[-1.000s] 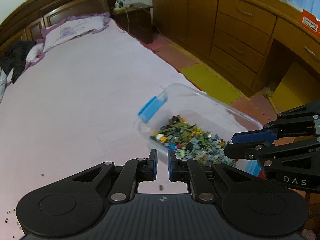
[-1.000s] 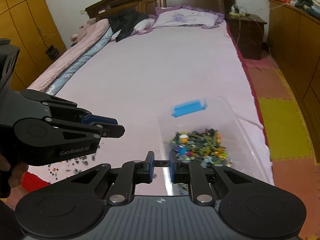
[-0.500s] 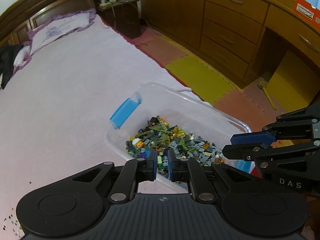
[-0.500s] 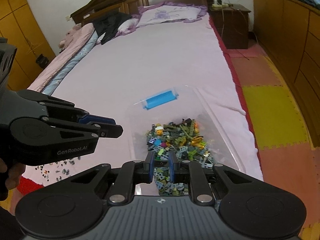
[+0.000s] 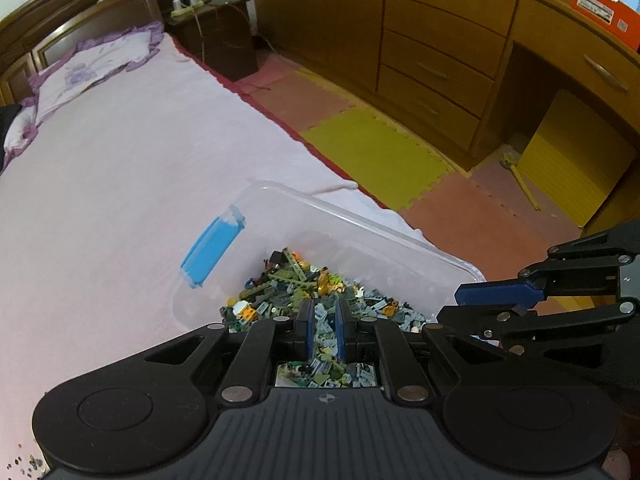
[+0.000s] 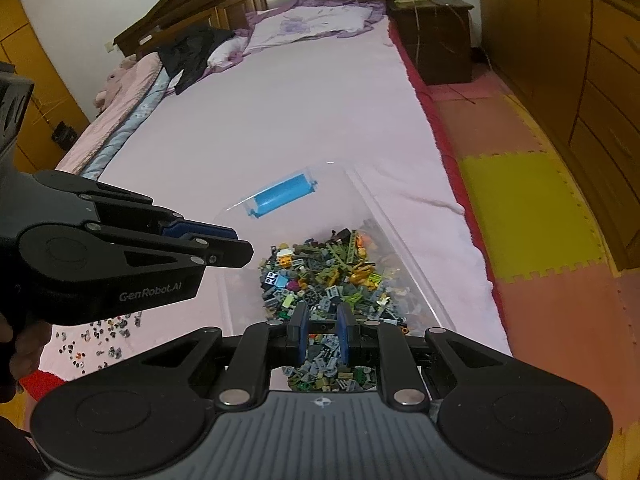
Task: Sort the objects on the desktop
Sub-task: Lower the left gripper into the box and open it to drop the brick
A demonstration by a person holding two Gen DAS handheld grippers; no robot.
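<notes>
A clear plastic bin (image 5: 360, 220) (image 6: 400, 240) with a blue latch (image 5: 212, 250) (image 6: 282, 196) sits on the pink bed near its right edge. It holds a heap of small toy bricks (image 5: 296, 280) (image 6: 324, 268). My left gripper (image 5: 325, 304) (image 6: 240, 246) hovers over the bin's near end; its fingers stand close together with only a slit between them and nothing gripped. My right gripper (image 6: 323, 308) (image 5: 460, 300) hangs over the bricks beside it, its fingers just as close and bare. Several loose bricks (image 6: 96, 340) (image 5: 24, 464) lie scattered on the sheet left of the bin.
Pillows (image 6: 320, 20) and a black garment (image 6: 192, 52) lie at the head of the bed. A dark nightstand (image 5: 216, 32), wooden drawers (image 5: 440, 40) and foam floor mats (image 5: 376, 156) are to the right of the bed. A hand (image 6: 12, 348) holds the left gripper.
Both grippers have moved forward from the bed's near edge to over the bin, so the brick heap now lies under their tips. The finger gaps look unchanged.
</notes>
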